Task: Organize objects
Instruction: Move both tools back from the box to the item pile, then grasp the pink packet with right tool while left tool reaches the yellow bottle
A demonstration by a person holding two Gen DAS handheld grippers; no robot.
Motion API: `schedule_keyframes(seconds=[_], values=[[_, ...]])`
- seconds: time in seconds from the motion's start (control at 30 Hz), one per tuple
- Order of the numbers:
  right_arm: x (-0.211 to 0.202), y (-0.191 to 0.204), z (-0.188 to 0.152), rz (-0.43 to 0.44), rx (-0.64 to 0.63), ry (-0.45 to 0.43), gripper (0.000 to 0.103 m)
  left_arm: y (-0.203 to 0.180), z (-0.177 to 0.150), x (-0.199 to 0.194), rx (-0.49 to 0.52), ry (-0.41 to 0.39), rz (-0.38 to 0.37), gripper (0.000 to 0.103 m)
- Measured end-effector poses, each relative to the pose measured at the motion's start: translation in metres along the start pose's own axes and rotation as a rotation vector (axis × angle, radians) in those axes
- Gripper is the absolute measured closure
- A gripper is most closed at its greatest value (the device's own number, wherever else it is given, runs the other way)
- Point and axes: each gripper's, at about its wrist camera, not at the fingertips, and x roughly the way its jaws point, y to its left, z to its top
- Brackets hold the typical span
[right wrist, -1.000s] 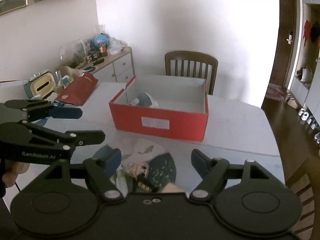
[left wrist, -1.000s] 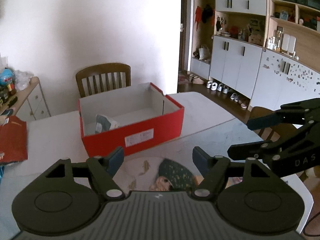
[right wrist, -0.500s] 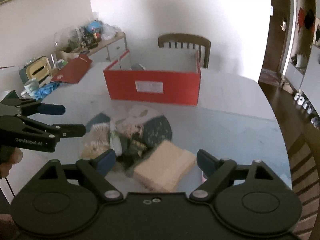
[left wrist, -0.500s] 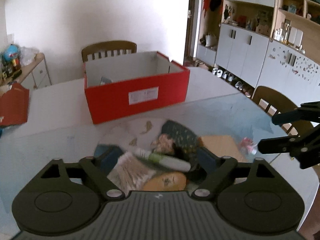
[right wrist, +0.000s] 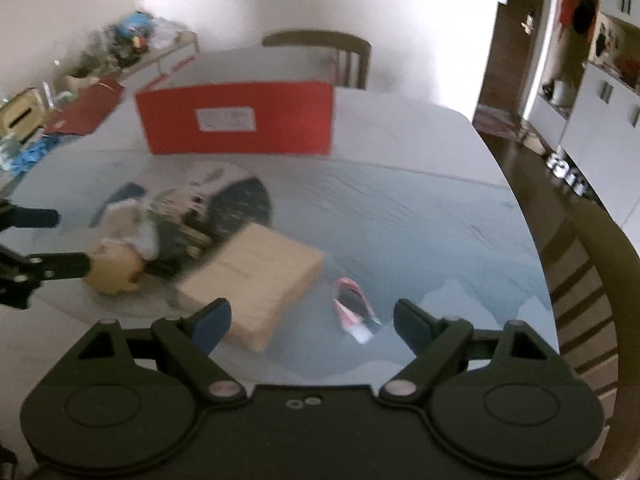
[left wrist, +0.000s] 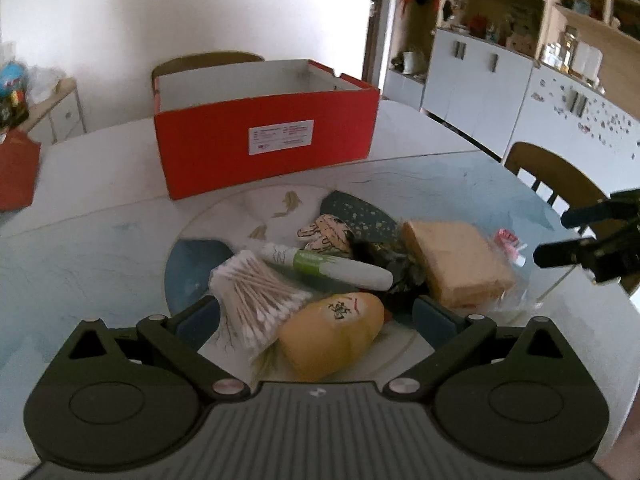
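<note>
We see the things to be sorted lying in a loose heap on a round painted placemat [left wrist: 224,216] near the front edge of the table [left wrist: 100,184]. A bundle of cotton swabs [left wrist: 256,292] in clear wrap lies at the left of the heap, touching a yellow squeeze bottle [left wrist: 332,332] with a black character printed on it. Just behind them a white and green tube [left wrist: 332,266] lies crosswise, and behind that a small printed packet [left wrist: 326,232] beside something dark we cannot make out. To the right a tan block [left wrist: 456,260], wrapped in clear film, rests partly off the mat, and a small pink and white packet [right wrist: 354,310] lies on the table just beside it.

Our left gripper [left wrist: 316,316] hangs over the near side of the heap, its jaws opening wide with the swabs and the bottle between them, the pads not pressing on either. Our right gripper [right wrist: 312,322] hovers over the tan block's corner and the pink packet, jaws spread wide apart and gripping nothing.

Behind the mat stands an open red cardboard box [left wrist: 264,148] with a white label on its front wall. A wooden chair [right wrist: 340,52] stands at the far side of the table, and white cabinets [left wrist: 480,76] line the wall to the right
</note>
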Motion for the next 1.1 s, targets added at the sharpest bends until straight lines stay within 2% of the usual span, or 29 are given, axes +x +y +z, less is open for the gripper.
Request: schedule_keyframes(seconds=[0.13, 0.47, 0.77, 0.97, 1.07, 1.1], values=[[0.012, -0.006, -0.005, -0.01, -0.039, 0.02, 0.015, -0.008, -0.004, 0.009, 0.104, 0.022, -0.019, 0.0], [0.044, -0.016, -0.006, -0.024, -0.066, 0.077, 0.015, -0.016, -0.012, 0.03, 0.216, 0.057, -0.007, 0.0], [0.067, -0.031, -0.006, -0.054, -0.028, 0.123, 0.017, -0.02, -0.018, 0.04, 0.239, 0.067, -0.012, 0.0], [0.072, -0.033, -0.005, -0.035, -0.003, 0.126, 0.018, -0.023, -0.018, 0.04, 0.262, 0.051, -0.018, 0.001], [0.073, -0.035, -0.003, -0.015, 0.022, 0.127, 0.022, -0.024, -0.017, 0.041, 0.264, 0.062, -0.022, 0.008], [0.073, -0.035, -0.002, -0.015, 0.027, 0.124, 0.025, -0.025, -0.016, 0.042, 0.264, 0.066, -0.024, 0.015]])
